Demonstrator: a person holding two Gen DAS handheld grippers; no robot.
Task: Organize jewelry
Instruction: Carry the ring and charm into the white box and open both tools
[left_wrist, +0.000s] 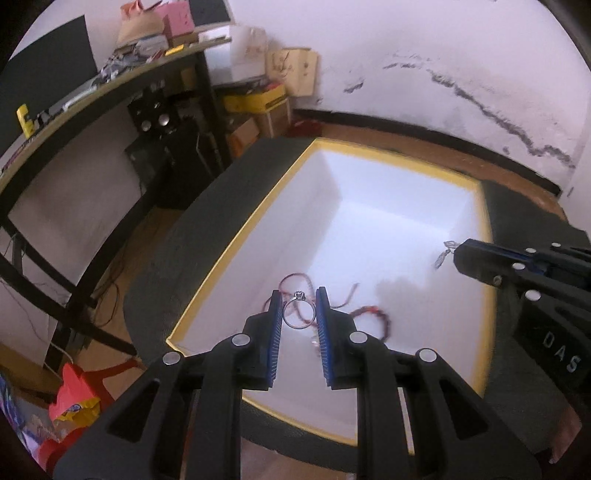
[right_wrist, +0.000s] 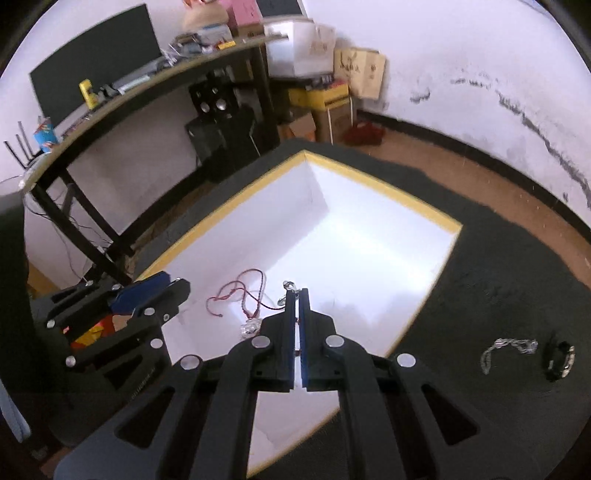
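Note:
In the left wrist view my left gripper (left_wrist: 299, 295) is shut on a silver ring (left_wrist: 298, 312) with a small stone, held above a white box with a yellow rim (left_wrist: 388, 229). A red cord necklace (left_wrist: 373, 313) lies on the box floor below it. My right gripper (left_wrist: 461, 256) reaches in from the right, and a small silver dangling piece (left_wrist: 444, 255) hangs from its tips. Seen from the right wrist, my right gripper (right_wrist: 297, 291) is shut on that silver piece (right_wrist: 287, 290) over the box (right_wrist: 351, 240), with the red cord (right_wrist: 236, 293) and my left gripper (right_wrist: 155, 295) to its left.
The box sits on a dark grey mat (right_wrist: 480, 295). A silver chain (right_wrist: 506, 349) and a dark watch-like band (right_wrist: 559, 360) lie on the mat to the right. A black-framed desk (right_wrist: 147, 88) with clutter, cardboard boxes and a white wall stand behind.

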